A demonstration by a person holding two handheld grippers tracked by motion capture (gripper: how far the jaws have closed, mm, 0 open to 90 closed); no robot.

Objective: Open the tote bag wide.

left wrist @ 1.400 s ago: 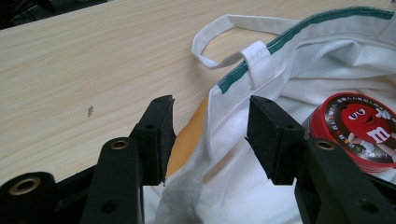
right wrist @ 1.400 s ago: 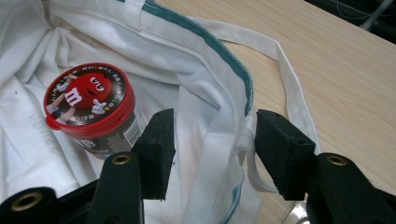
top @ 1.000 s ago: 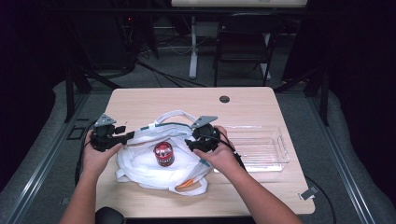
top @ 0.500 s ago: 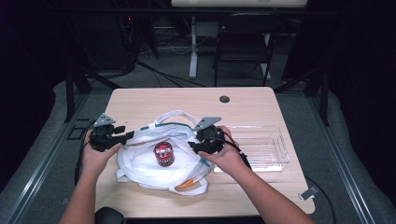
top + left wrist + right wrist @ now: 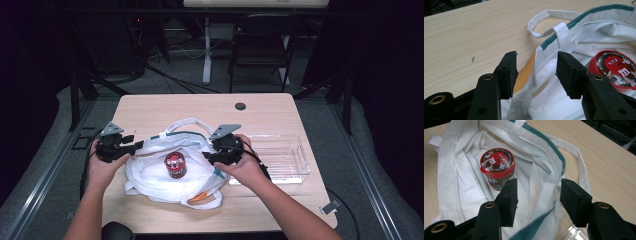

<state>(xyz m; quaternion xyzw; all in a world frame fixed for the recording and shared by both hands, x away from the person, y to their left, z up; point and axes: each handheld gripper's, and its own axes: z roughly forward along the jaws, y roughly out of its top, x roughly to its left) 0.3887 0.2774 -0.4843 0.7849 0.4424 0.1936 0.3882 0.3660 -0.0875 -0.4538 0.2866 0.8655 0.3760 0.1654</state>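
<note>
— Where is the white cloth bag (image 5: 170,170)?

— It lies rumpled on the table (image 5: 150,107), near the person's edge, between the two hands. Its mouth, hemmed in green, is turned up, and its straps loop out toward the far side.

— What is inside it?

— A small tub with a red lid (image 5: 175,164) stands upright on the cloth in the middle of the opening. Something orange (image 5: 199,197) peeks out at the bag's near edge.

— What about the left hand-held gripper (image 5: 131,148)?

— Its jaws are spread. In the left gripper view the bag's rim runs up between them, apart from both pads, nothing pinched.

— And the right hand-held gripper (image 5: 209,158)?

— Also spread, at the bag's right side. In the right gripper view the green-hemmed rim passes between the jaws, with a gap on either side. I cannot tell whether the cloth brushes a pad lower down.

— Anything else on the table?

— A clear plastic tray (image 5: 295,162) sits just right of the right hand.
</note>
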